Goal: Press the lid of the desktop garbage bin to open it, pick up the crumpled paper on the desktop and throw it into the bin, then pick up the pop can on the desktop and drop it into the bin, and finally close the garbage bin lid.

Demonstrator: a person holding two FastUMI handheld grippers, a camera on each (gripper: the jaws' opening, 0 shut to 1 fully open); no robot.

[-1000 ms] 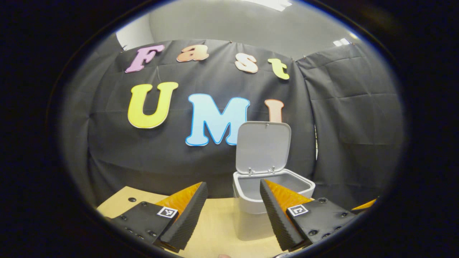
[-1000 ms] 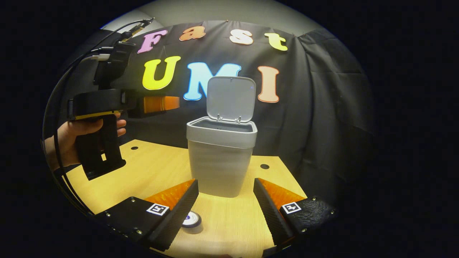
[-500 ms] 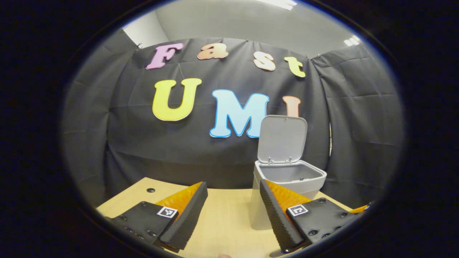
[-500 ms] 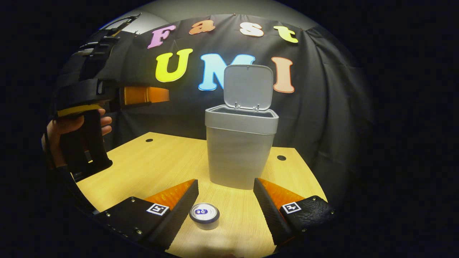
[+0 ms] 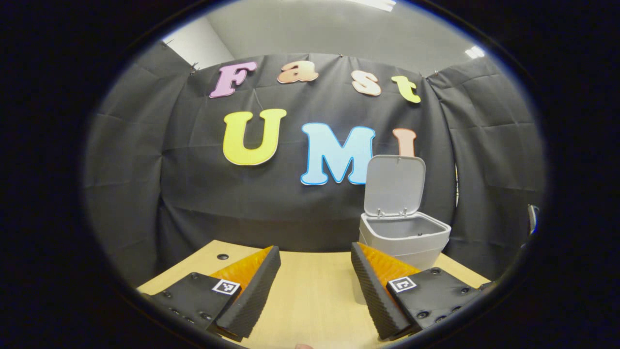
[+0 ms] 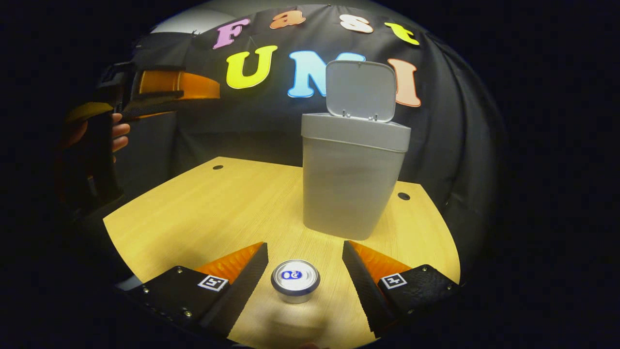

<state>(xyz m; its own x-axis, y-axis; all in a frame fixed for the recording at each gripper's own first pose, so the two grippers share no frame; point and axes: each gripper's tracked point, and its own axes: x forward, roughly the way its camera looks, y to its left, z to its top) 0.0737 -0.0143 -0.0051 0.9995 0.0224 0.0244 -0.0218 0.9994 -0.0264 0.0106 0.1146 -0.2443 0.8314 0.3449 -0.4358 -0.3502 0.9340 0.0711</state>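
Observation:
The grey bin [image 6: 351, 179] stands on the wooden table [image 6: 218, 208] with its lid [image 6: 361, 89] raised upright. A pop can [image 6: 295, 280] stands upright in front of the bin, its silver top facing me. My right gripper [image 6: 305, 252] is open, and the can sits between its two fingers without touching either. In the left gripper view the bin [image 5: 404, 237] is at the right, its inside looking bare where visible. My left gripper [image 5: 315, 257] is open and holds nothing; it hangs high above the table's left side [image 6: 169, 89].
A hand [image 6: 116, 135] holds the left gripper's handle at the far left of the right gripper view. Small round holes [image 6: 403, 196] mark the table's back corners. Black cloth walls close the back and right sides.
My right gripper came down and forward so the can now sits between its fingers. The left gripper drew back to the left, away from the bin, staying open.

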